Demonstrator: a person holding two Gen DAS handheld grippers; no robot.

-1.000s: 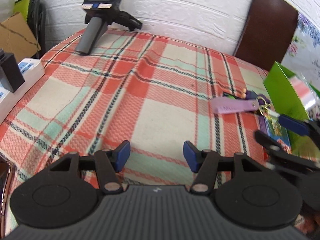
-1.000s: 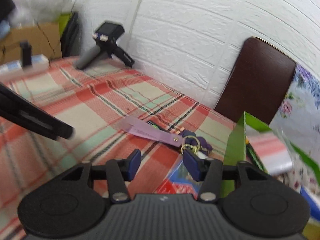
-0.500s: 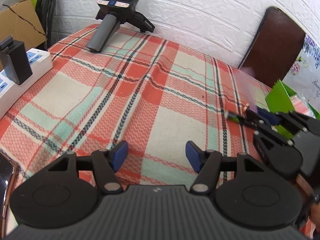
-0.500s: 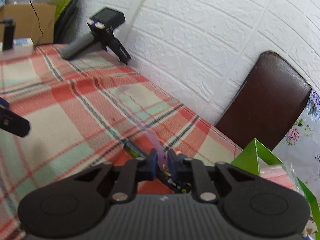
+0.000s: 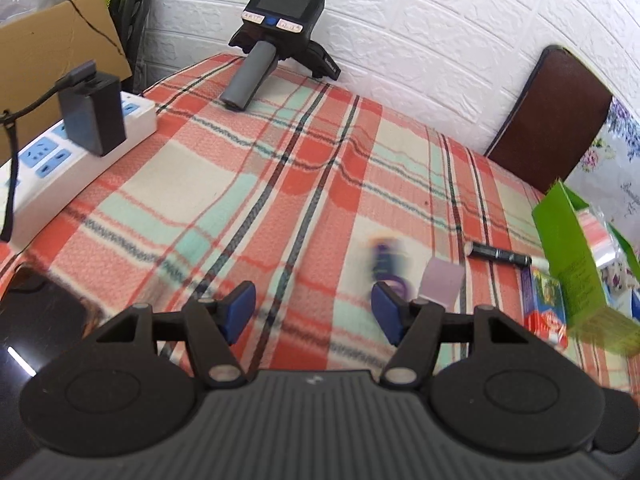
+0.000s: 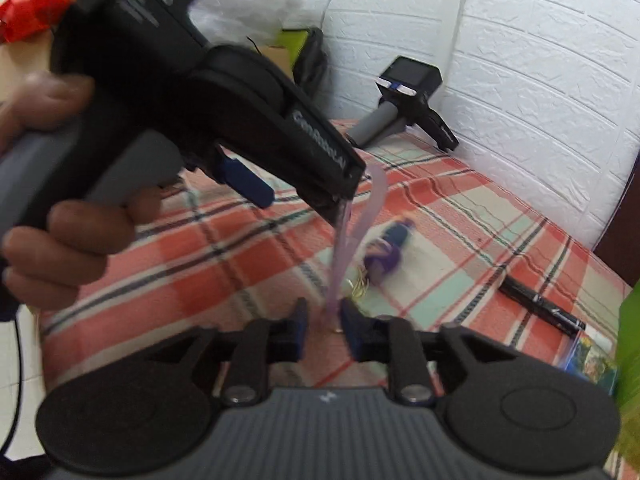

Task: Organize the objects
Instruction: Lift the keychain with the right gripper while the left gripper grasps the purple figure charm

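Observation:
A keychain [image 6: 384, 256] with purple fobs lies blurred on the plaid cloth [image 6: 248, 264]. Its lilac strap [image 6: 340, 268] stands up between the pads of my right gripper [image 6: 323, 322], whose jaws are opening, with a gap on both sides of the strap. In the left wrist view the same keychain [image 5: 386, 264] and strap [image 5: 442, 284] show just beyond the right fingertip [image 5: 386, 312]. My left gripper [image 5: 312, 312] is open with nothing between its fingers. A hand holds that left gripper [image 6: 296, 192] over the cloth, above and left of the strap.
A black pen [image 5: 500, 258] lies right of the keychain. A green box [image 5: 568, 256] and a colourful card pack [image 5: 546, 304] sit at the right edge. A third handheld gripper [image 5: 276, 40] rests at the back by the wall. A power strip [image 5: 60, 168] and a phone [image 5: 36, 320] lie left.
My right gripper shut on the lilac strap, carried the keychain left from beside the green box to the middle of the cloth, and has now parted its jaws. The left gripper shifted sideways, still open.

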